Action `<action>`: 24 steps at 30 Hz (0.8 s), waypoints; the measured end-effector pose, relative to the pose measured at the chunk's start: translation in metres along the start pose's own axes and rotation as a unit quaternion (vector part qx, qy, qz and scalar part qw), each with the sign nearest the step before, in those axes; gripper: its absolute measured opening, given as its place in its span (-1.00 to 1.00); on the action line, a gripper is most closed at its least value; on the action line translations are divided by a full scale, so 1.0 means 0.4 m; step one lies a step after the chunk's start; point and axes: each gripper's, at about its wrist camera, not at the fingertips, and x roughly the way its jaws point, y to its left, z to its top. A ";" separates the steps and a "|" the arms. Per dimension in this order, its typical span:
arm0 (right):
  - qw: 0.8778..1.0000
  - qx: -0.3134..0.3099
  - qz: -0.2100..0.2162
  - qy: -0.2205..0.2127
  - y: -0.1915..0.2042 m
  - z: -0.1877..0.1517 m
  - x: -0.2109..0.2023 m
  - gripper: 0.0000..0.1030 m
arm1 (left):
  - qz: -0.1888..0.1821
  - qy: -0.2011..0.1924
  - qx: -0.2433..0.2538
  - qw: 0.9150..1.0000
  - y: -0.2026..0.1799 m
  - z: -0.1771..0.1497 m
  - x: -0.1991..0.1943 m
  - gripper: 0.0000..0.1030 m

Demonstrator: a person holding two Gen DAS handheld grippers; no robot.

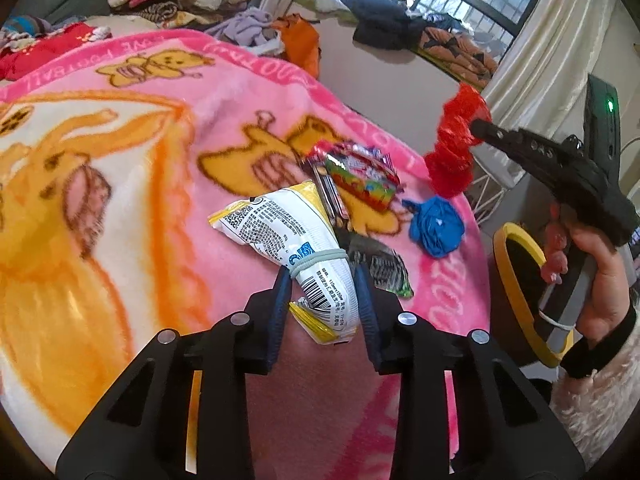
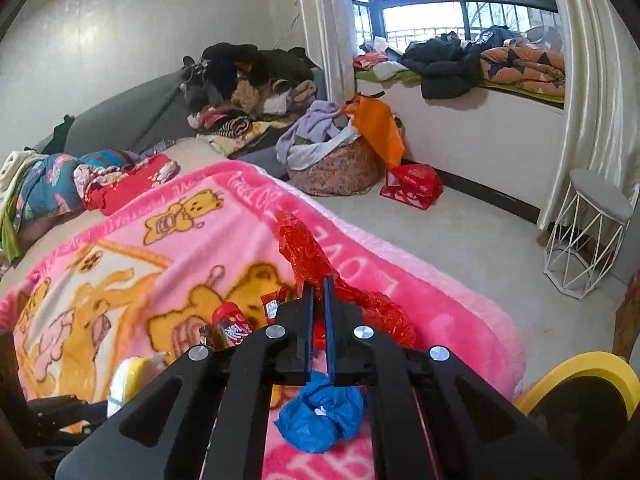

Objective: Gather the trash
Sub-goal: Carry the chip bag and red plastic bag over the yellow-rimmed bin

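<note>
Pink bear-print blanket [image 1: 160, 128], red wrapper [image 1: 454, 148]

"LOVE" on pink blanket [image 2: 120, 248]

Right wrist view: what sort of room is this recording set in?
Most likely a lived-in bedroom. A pink cartoon blanket covers what looks like a bed, heaps of clothes lie along the grey headboard and on the window ledge, and curtains frame a barred window.
</note>
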 end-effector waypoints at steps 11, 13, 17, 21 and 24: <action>0.999 0.010 0.023 -0.029 -0.007 -0.006 -0.103 -0.91 | -0.012 -0.040 0.002 0.999 -0.010 0.044 -0.057 -0.50; 0.999 0.012 0.028 -0.036 -0.006 -0.010 -0.129 -0.91 | -0.016 -0.045 0.007 0.999 -0.021 0.050 -0.064 -0.50; 0.998 0.013 0.038 -0.042 -0.002 -0.014 -0.161 -0.91 | -0.026 -0.053 0.016 0.998 -0.043 0.055 -0.077 -0.50; 0.998 0.007 0.042 -0.045 0.007 -0.024 -0.196 -0.91 | -0.034 -0.060 0.028 0.997 -0.069 0.060 -0.088 -0.50; 0.998 0.009 0.047 -0.047 0.009 -0.029 -0.217 -0.91 | -0.040 -0.064 0.036 0.997 -0.087 0.062 -0.094 -0.50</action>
